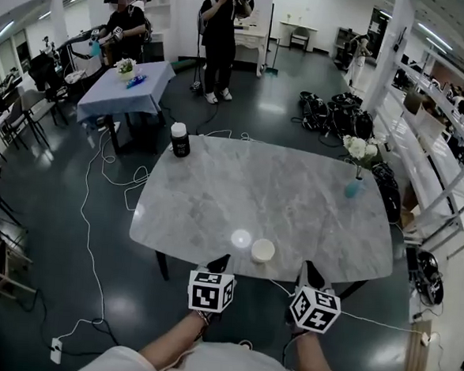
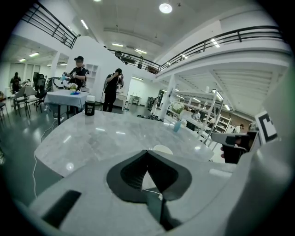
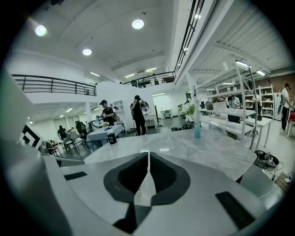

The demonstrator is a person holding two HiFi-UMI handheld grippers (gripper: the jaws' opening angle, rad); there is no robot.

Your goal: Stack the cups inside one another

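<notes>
Cups appear here only as one cream cup [image 1: 262, 249], standing mouth up on the grey marble table [image 1: 294, 201] close to its near edge. Whether others sit nested inside it cannot be told. A round bright glare spot lies on the tabletop just to the cup's left.

Both grippers are off the table on the person's side of that edge, apart from the cup. The left gripper [image 1: 220, 263] has its jaws closed tip to tip with nothing between them; in the left gripper view the cup's pale rim [image 2: 162, 149] shows just beyond the tips. The right gripper [image 1: 313, 272] is likewise closed and empty, its tips meeting in the right gripper view, where the cup does not show.

At the table's far left corner stands a black jar with a white lid [image 1: 180, 140]. Near the right edge stands a small blue vase [image 1: 352, 187] holding white flowers [image 1: 361, 148].
</notes>
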